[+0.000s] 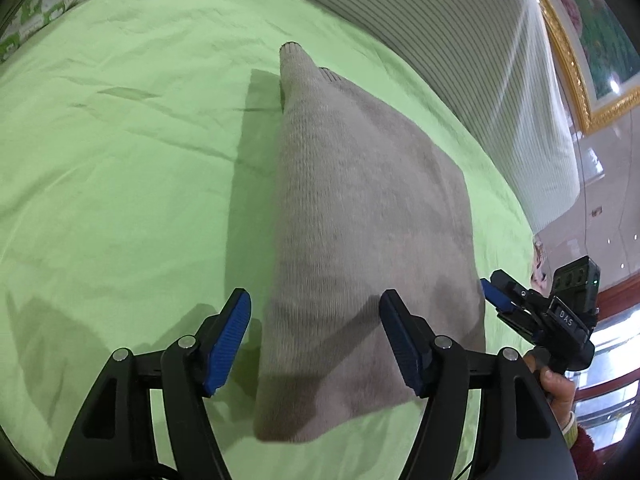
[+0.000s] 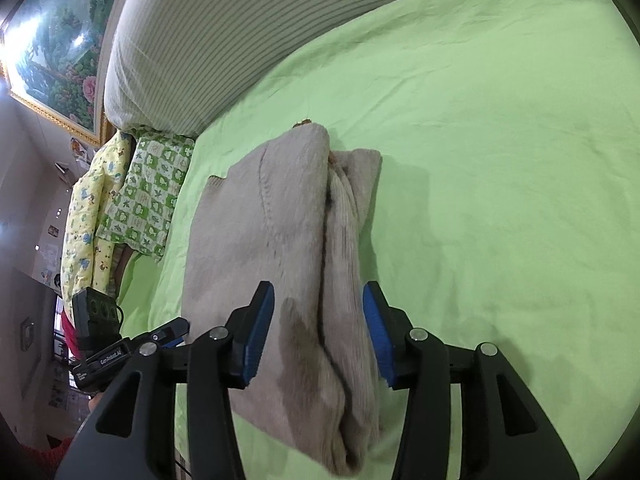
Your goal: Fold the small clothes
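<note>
both tongs, left tongs (image 1: pixel 316 340) and right tongs (image 2: pixel 318 332), gape, holding nothing, above folded beige sweater (image 1: pixel 360 220) on green bed (image 1: pixel 120 160). regrip near edge evenly, keep layers aligned.

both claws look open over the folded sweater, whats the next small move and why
Probably lift both claws clear. The beige sweater already lies folded on the green sheet, and the left claw and right claw stand open, pads off the cloth, so nothing is gripped. One edge looks bulky, so patting it flat could follow.
</note>
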`<action>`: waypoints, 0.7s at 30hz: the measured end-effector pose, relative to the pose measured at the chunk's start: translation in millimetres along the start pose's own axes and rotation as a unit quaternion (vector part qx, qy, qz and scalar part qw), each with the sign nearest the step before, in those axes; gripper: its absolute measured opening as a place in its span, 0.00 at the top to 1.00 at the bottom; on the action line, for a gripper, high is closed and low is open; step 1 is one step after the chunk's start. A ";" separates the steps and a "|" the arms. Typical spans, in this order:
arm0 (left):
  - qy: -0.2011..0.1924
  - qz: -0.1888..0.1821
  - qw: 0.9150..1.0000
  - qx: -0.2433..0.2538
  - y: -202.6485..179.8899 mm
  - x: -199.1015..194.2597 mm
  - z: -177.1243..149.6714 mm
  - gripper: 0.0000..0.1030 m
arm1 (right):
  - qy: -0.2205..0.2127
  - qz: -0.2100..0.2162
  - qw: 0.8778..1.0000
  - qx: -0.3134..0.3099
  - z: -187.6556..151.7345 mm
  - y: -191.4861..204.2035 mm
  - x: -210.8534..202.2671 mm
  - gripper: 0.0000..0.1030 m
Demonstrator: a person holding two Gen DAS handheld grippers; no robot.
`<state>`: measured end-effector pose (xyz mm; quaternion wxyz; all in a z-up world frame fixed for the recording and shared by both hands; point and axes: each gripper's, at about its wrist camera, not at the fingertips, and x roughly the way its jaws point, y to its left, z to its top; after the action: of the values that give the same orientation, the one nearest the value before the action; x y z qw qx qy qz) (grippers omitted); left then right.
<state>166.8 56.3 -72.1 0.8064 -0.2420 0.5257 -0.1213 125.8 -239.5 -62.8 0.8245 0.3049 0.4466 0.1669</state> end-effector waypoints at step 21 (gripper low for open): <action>0.050 0.073 0.995 0.043 3.4 14.6 -43.2 0.34 | 0.044 -0.162 0.982 -0.084 -58.2 1.4 11.5 0.52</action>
<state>133.5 41.2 -99.7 0.7956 -0.1613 0.5760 -0.0965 83.3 -211.6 -93.3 0.8428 0.1508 0.5102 0.0815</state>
